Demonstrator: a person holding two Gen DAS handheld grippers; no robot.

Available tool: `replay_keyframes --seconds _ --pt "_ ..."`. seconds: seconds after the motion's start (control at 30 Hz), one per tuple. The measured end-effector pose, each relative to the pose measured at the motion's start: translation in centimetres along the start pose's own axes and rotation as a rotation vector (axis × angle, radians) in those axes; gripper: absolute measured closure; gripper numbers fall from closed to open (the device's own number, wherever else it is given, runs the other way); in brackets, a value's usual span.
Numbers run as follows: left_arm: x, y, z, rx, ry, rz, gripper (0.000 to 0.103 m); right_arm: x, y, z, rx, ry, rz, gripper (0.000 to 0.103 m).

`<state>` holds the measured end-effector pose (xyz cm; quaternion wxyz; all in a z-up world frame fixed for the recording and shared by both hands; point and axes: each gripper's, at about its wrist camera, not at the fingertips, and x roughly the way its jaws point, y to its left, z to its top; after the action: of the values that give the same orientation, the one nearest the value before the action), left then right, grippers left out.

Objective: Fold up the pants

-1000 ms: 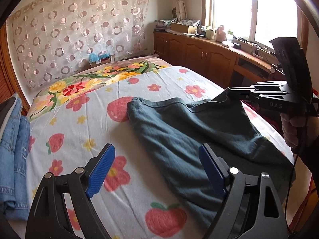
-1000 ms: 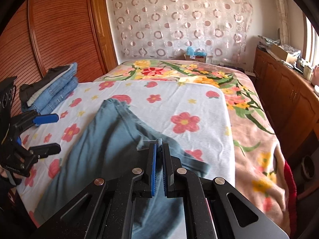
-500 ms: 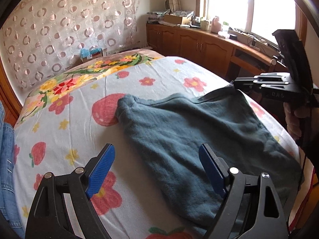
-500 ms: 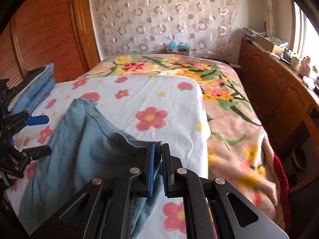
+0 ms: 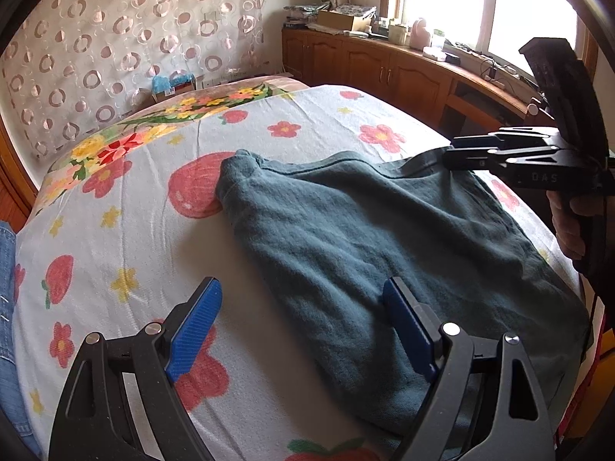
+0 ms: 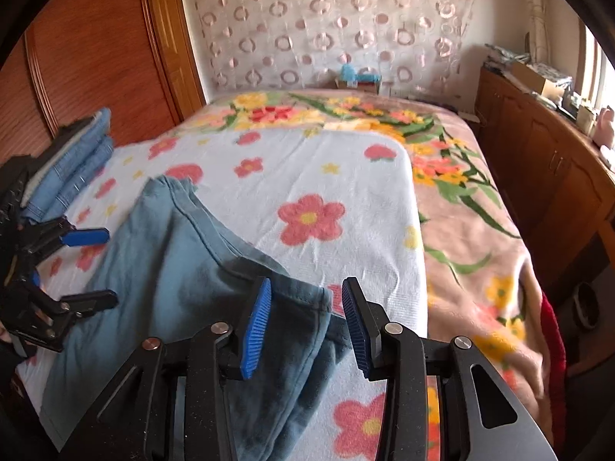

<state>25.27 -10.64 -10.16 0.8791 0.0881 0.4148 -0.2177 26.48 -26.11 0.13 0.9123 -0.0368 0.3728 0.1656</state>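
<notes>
Here, the bed (image 6: 480, 230) fills most of what I see, and I place everything against it. Over its near half lies a white blanket (image 5: 127, 230) printed with red flowers and strawberries; the far half shows a pink floral cover (image 6: 453, 146).

The pants (image 5: 365, 238), a blue-grey pair, lie flat on the white blanket at the bed's near side, already doubled over, with one rounded end pointing toward the middle of the bed. A corner hem (image 6: 307, 296) of them sits raised, close to the near edge.

Against the wooden wardrobe side of the bed, on the blanket's edge, rests a stack of folded jeans (image 6: 73, 161). Beyond the head of the bed hangs a curtain with ring patterns (image 6: 326, 23), and along the window side runs a wooden cabinet (image 5: 384, 73), well apart from the pants.

My right gripper (image 6: 305, 322) hangs over that raised corner hem; its jaws have just been opening, and the cloth lies between the blue pads (image 6: 255, 326) without being pinched. It has let go.

My left gripper (image 5: 303, 322) stands wide apart and grasps nothing, one pad (image 5: 196, 326) above bare blanket, the other above the near edge of the pants.
</notes>
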Motion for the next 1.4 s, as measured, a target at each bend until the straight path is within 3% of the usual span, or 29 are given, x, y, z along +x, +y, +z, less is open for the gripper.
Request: replay_keyframes --seconds 0.17,0.37,0.5,0.6,0.67,0.83,1.1,1.4 --pt "0.3 0.3 -0.1 -0.011 0.015 -0.012 0.016 0.1 -0.5 0.4 0.003 0.001 0.031 0.099" --pt "0.3 0.3 -0.1 -0.011 0.016 -0.012 0.016 -1.6 -1.5 0.3 0.027 -0.071 -0.078 0.099" --pt "-0.1 0.3 -0.1 -0.013 -0.006 -0.006 0.016 -0.6 -2.0 0.0 0.042 -0.021 -0.092 0.099" --pt "-1.1 0.2 -0.1 -0.015 -0.03 -0.003 0.016 -0.9 -2.1 0.2 0.054 -0.031 -0.069 0.098" --pt "-1.9 0.2 -0.1 -0.022 -0.045 -0.01 0.016 -1.8 -1.9 0.2 0.053 -0.053 -0.072 0.083" --pt "-3.7 -0.4 -0.6 -0.02 -0.072 -0.012 0.016 -4.5 0.0 -1.2 0.068 -0.086 -0.093 0.069" --pt "-6.0 -2.0 -2.1 -0.003 -0.095 -0.016 0.016 -7.9 3.0 -5.5 0.042 -0.087 -0.088 0.067" --pt "-7.5 -3.5 -4.3 0.016 -0.098 -0.026 0.016 -8.8 5.5 -9.4 0.019 -0.04 -0.063 0.067"
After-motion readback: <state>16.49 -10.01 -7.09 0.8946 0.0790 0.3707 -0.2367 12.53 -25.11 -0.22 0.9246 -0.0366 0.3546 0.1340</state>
